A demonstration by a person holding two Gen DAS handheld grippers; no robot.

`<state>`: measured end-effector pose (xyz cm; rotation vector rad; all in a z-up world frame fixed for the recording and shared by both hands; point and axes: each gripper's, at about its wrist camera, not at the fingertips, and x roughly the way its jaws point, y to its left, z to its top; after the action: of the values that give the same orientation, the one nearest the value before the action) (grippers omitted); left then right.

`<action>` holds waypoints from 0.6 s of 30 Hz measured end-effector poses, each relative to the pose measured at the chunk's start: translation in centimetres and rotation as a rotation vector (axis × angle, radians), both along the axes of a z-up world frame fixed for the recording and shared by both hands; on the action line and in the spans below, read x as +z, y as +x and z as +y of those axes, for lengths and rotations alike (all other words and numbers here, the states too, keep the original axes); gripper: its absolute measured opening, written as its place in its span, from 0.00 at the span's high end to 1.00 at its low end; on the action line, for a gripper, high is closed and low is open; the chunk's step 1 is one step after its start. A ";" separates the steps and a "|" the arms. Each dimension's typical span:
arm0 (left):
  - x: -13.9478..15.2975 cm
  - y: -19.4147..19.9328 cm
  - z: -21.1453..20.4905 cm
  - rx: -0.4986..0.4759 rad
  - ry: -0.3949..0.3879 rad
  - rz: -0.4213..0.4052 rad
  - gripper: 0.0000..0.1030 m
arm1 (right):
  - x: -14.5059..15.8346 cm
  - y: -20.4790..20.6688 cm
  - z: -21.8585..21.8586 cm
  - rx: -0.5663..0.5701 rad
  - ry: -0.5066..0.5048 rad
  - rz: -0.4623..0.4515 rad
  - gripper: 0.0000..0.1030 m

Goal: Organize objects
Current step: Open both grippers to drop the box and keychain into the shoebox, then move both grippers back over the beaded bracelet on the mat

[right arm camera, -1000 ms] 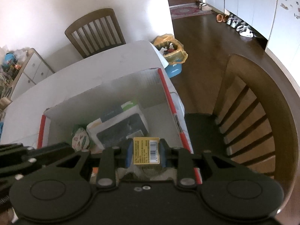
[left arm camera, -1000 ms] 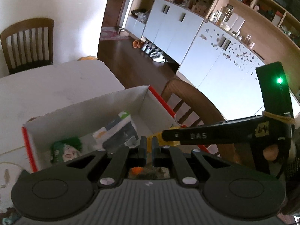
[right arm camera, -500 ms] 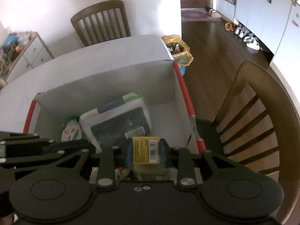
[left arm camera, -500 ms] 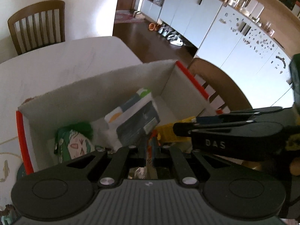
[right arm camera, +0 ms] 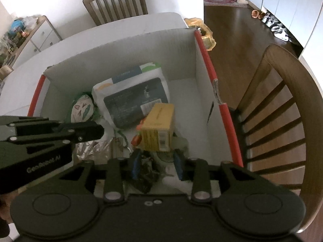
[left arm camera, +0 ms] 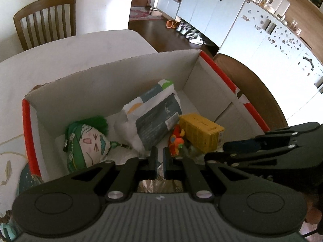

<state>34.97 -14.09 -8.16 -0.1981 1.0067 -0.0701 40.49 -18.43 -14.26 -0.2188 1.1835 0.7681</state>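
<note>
A white cardboard box with red edges (left arm camera: pixel 113 80) (right arm camera: pixel 125 48) stands on the table. Inside lie a yellow box (left arm camera: pixel 200 132) (right arm camera: pixel 159 123), a white and grey pouch (left arm camera: pixel 153 113) (right arm camera: pixel 131 98), a green-haired plush (left arm camera: pixel 86 141) (right arm camera: pixel 81 109) and an orange toy (left arm camera: pixel 176 139). My right gripper (right arm camera: pixel 156 165) is open and empty, just below the yellow box, which lies loose in the box. My left gripper (left arm camera: pixel 159 162) is shut with nothing seen between its fingers, above the box's near side.
A wooden chair (right arm camera: pixel 278 109) stands right of the box, another (right arm camera: pixel 115 2) at the table's far end. White cabinets (left arm camera: pixel 252 32) line the right wall. An orange bag (right arm camera: pixel 201 30) sits on the floor past the table corner.
My right gripper has opened and let go of the yellow box, which now lies in the cardboard box. Both grippers have moved forward over the box.
</note>
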 end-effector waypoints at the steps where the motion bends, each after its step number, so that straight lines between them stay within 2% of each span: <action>1: 0.0 -0.2 0.0 0.001 0.000 -0.001 0.96 | 0.2 0.0 -0.2 -0.003 0.003 0.000 0.62; 12: 1.7 -2.3 -0.3 0.000 0.000 -0.045 0.95 | 2.8 -1.5 -1.7 0.002 0.050 -0.012 0.57; 18: 3.5 -4.1 -0.3 0.005 0.001 -0.084 0.95 | 4.8 -2.9 -2.1 0.014 0.074 -0.051 0.57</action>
<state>30.86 -14.43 -4.65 -0.1954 0.9221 -0.0728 37.64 -20.50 -9.50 -0.1841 1.1046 0.8125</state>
